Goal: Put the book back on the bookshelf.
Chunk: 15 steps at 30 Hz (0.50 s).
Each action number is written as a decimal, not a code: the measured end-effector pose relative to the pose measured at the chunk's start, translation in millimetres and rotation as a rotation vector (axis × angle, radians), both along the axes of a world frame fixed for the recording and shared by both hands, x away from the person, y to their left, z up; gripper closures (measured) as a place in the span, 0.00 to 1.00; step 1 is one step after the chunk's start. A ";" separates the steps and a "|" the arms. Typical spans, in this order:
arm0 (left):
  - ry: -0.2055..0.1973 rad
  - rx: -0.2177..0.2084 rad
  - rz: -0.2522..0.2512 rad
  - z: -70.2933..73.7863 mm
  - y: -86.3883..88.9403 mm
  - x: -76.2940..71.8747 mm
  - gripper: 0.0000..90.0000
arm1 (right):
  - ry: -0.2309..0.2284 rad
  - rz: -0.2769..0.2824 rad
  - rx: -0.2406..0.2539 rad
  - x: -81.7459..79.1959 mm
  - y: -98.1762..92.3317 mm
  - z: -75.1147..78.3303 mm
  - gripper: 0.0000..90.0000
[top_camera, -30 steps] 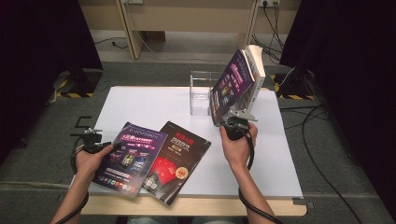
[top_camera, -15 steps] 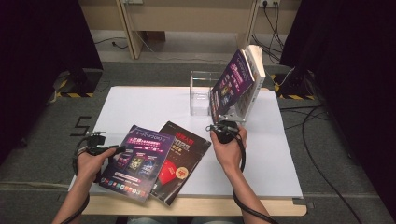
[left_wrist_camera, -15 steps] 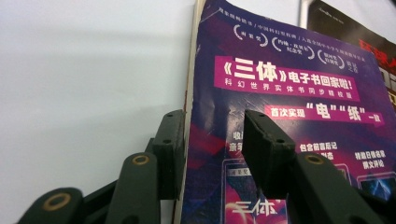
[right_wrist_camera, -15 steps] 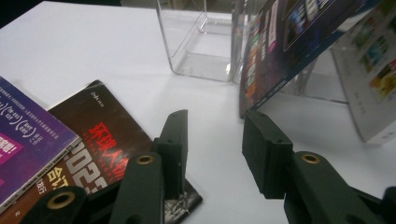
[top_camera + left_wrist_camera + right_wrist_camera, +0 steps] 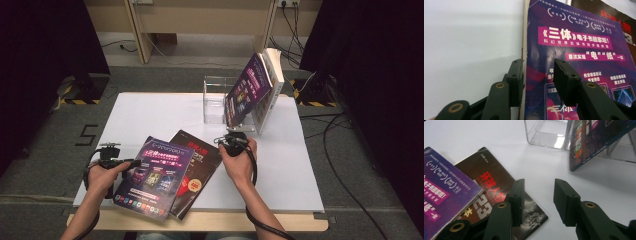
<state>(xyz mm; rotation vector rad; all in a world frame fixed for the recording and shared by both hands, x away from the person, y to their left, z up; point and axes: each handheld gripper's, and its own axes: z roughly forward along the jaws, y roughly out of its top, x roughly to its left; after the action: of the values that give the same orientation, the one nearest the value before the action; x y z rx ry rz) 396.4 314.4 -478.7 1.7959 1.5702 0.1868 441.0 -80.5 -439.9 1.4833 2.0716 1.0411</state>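
The white rectangular table top (image 5: 125, 115) carries a clear acrylic book stand (image 5: 216, 102) at its far side, and nearer than that stand lie a dark red-lettered magazine (image 5: 196, 162) and, overlapping its left edge, a purple glossy magazine (image 5: 155, 177).

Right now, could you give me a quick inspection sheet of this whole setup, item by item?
Surface: white table top on a wooden table, bare along the far left.
Job's things: purple magazine lying partly over a dark magazine near the front edge; more books leaning tilted in a clear plastic stand at the back.
Clutter: nothing seen.
Grippers: left gripper open, its jaws astride the purple magazine's edge; right gripper open, empty, above the dark magazine's corner.
Cables: one loops from each gripper round the person's wrists; more cables lie on the floor at right.
Surroundings: grey carpet, black curtains on both sides, wooden furniture behind.
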 end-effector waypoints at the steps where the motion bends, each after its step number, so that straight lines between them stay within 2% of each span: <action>1: 0.003 0.002 -0.006 0.2 -1.6 -0.7 0.65 | 0.007 0.006 0.003 0.1 1.3 -0.9 0.68; 7: 0.019 -0.002 -0.024 2.4 -10.7 -5.3 0.65 | 0.061 0.029 0.005 0.8 9.2 -7.6 0.68; 15: 0.038 -0.009 -0.069 4.2 -22.4 -10.2 0.65 | 0.106 0.061 0.004 1.4 18.2 -14.6 0.68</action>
<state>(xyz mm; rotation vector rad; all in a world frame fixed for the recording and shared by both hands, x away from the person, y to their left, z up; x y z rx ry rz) 386.2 291.9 -474.4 1.8537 1.5299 0.1136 442.4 -62.3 -454.5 1.5154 2.2019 1.0095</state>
